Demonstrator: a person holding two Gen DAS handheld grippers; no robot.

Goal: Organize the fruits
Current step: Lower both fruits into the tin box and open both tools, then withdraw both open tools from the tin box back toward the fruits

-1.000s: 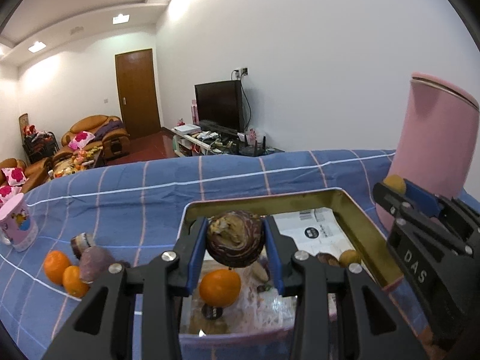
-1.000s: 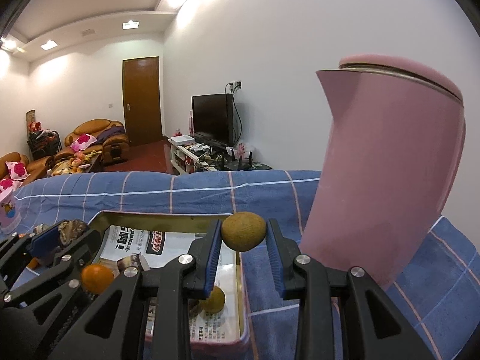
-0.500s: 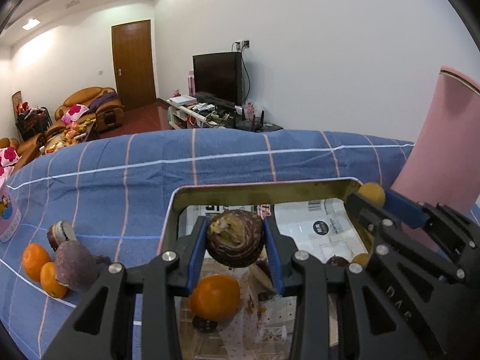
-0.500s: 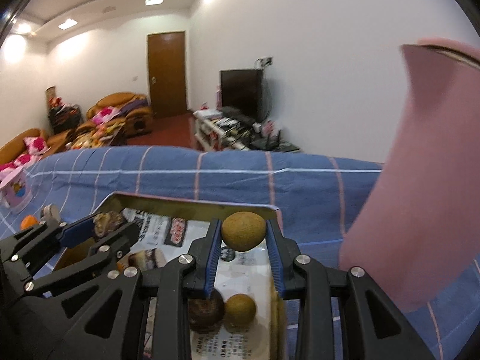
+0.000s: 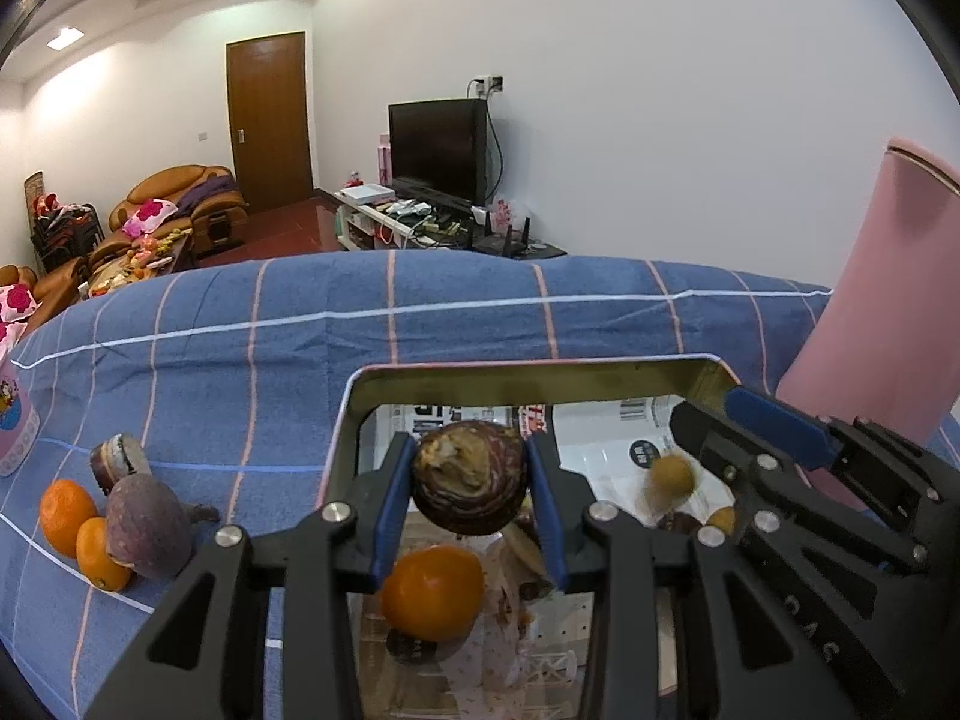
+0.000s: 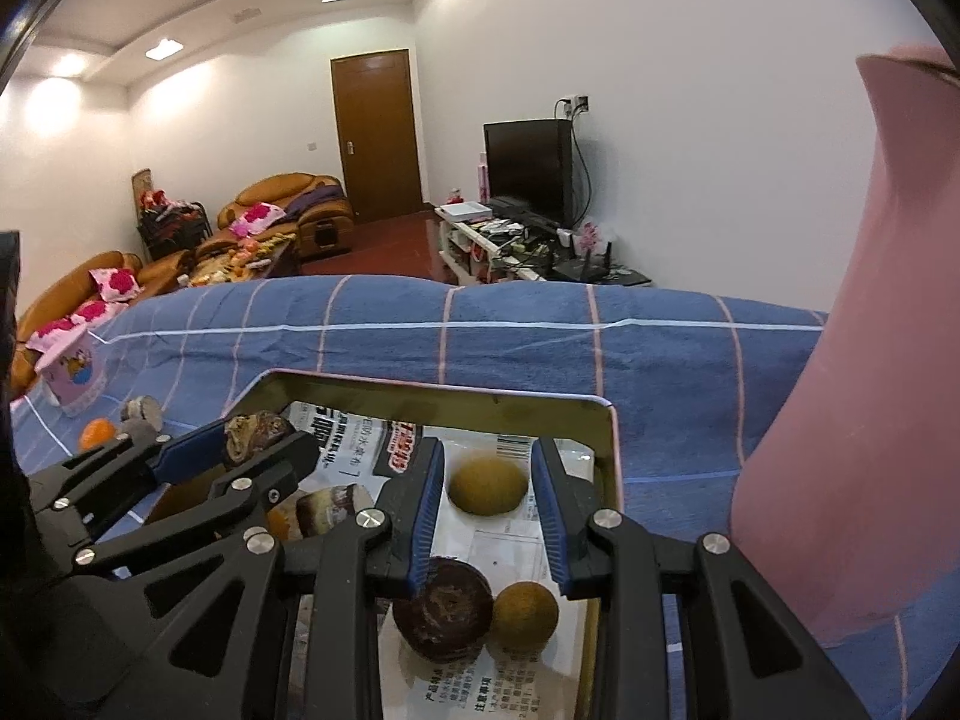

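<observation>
Right, the drop on the right side is under way. The right gripper (image 6: pixel 487 456) has let go of the small brown-green round fruit (image 6: pixel 487 486): half a second ago it sat clamped high between the blue pads, now it sits lower with a sliver of gap on each side. In the left wrist view it is a motion-blurred smear below the fingertips, so we read it as falling. The jaws have barely parted, just enough to release.

It is heading into the gold metal tin with the pink rim (image 6: pixel 432 387), which is lined with newspaper. A dark brown round fruit (image 6: pixel 441 609) and a second brown-green one (image 6: pixel 525 609) already lie there, touching each other.

The left gripper (image 5: pixel 471 450) is clenched on the dark purple, brown-marbled round fruit (image 5: pixel 471 486), holding it above the tin over a bright orange (image 5: pixel 432 591) on the lining. That grip looks no different from a second ago.

We judge one more fruit as good as sorted and the left drop as next. On the blue checked cloth (image 5: pixel 240 360) of the worktop, two more oranges (image 5: pixel 66 507) and a dull purple fruit (image 5: pixel 147 525) wait well apart from the tin.
</observation>
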